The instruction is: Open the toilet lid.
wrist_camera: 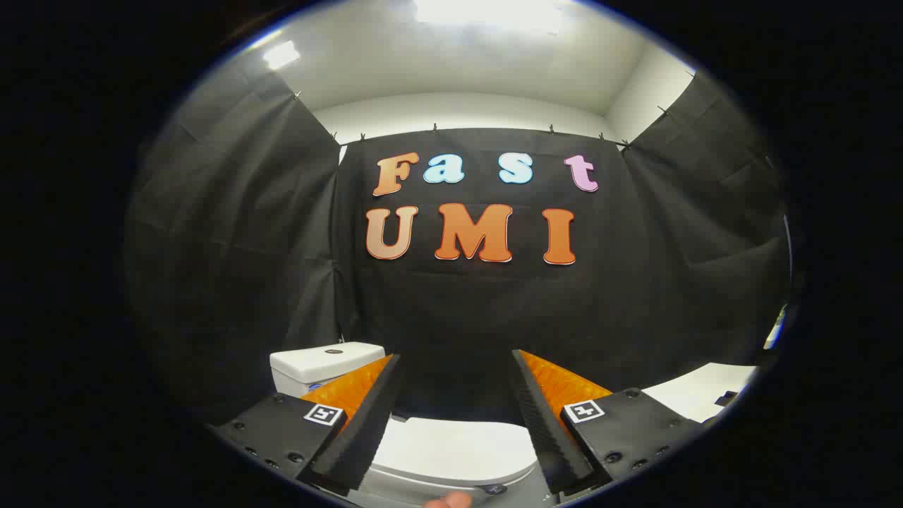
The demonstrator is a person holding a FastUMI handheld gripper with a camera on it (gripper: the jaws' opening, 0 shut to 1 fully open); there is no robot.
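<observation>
My fingers are spread wide apart right now, nothing between them but air, hovering above the toilet. The toilet lid is down flat, closed, sitting below and between the two fingers, with its rounded front edge toward me. The tank is off behind my left finger, with a small round flush button on top.

My guess on handling: the lid looks like glossy white hard plastic, so stiff, fairly light, and pretty slippery. It should swing up on hinges at the tank end, so no real lifting weight, just a pivot. I wouldn't try to pinch the smooth top; nothing to grab there. Best bet is the front lip, hooking one finger under the edge, or clamping the rim top and bottom, then arcing it up and back toward the tank. Risk is the fingers sliding off the gloss, or the lid dropping back with a slam if I let go too early. Can't tell if it's soft-close.

There's a fingertip poking in right at the near edge, below the lid.

Room-wise: black cloth hung all around as booth walls, white ceiling with a bright light, and a pale white surface off beyond my right finger. Can't tell what that is.
</observation>
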